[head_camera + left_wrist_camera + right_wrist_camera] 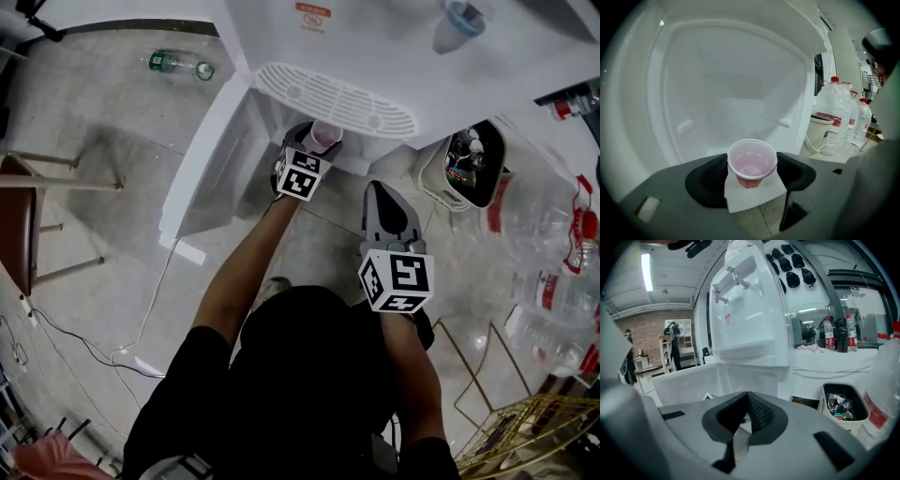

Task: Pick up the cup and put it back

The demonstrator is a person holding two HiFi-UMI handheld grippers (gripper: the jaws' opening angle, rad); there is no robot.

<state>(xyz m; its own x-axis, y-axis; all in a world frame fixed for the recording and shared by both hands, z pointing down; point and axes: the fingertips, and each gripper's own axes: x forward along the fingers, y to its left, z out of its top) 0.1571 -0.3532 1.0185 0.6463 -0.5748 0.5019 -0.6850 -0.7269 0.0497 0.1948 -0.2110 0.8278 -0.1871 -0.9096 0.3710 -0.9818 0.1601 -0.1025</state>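
A pink plastic cup stands upright and empty between the pads of the left gripper, whose jaws are clamped on its sides just under the rim. The person holds it out at the front of a white water dispenser. From above, the cup sits just near the dispenser's slotted drip tray. Along the gripper, it faces a bare white recess in the cabinet. A pale white slab lies directly beneath the cup, with floor tiles showing below that. Whether the cup's base touches the slab cannot be told.

The right gripper hangs back to the right, its jaws together on nothing. It points toward the dispenser and a white waste bin beside it. Large water bottles crowd the far right, and a small bottle lies on the floor at left.

The pick-up half of the job appears to be in hand, with the return still to come. That move calls for keeping the thin cup level and setting it squarely on its spot. Only then should the jaws part, and gently, since a light cup tips easily.
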